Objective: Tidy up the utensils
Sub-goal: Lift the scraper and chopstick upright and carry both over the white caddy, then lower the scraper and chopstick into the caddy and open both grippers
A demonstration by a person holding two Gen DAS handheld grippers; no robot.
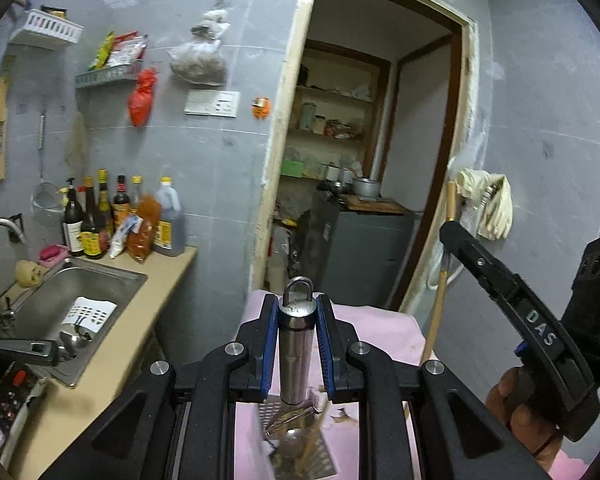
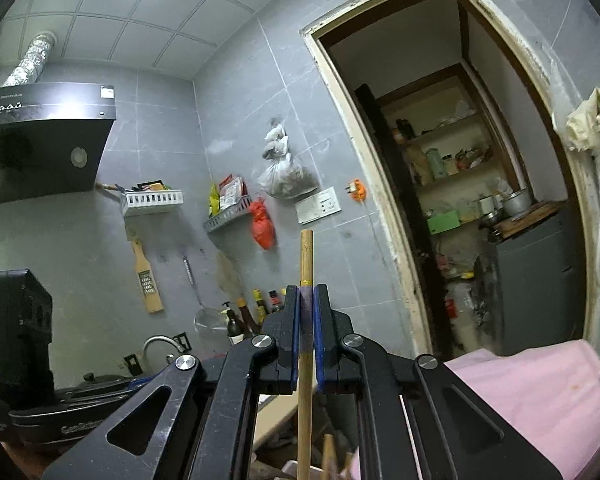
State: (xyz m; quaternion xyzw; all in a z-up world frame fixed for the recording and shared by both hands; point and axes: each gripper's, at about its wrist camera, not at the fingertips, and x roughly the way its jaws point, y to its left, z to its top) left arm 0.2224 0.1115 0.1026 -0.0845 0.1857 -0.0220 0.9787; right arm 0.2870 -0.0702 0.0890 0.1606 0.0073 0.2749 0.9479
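Note:
My left gripper (image 1: 297,312) is shut on the steel handle of a utensil (image 1: 296,344) with a hanging loop at its top, held upright. Below it a perforated metal holder (image 1: 324,452) on the pink cloth (image 1: 380,328) holds several utensils. My right gripper (image 2: 306,300) is shut on a wooden stick utensil (image 2: 306,256), upright, its lower end near other wooden handles (image 2: 329,456). In the left wrist view the right gripper's body (image 1: 532,320) is at the right, with the wooden stick (image 1: 440,288) beside it.
A steel sink (image 1: 80,292) with a white strainer and a ladle is at the left. Sauce bottles (image 1: 120,216) stand on the counter by the wall. An open doorway (image 1: 360,160) leads to a pantry. A range hood (image 2: 40,140) hangs at the left.

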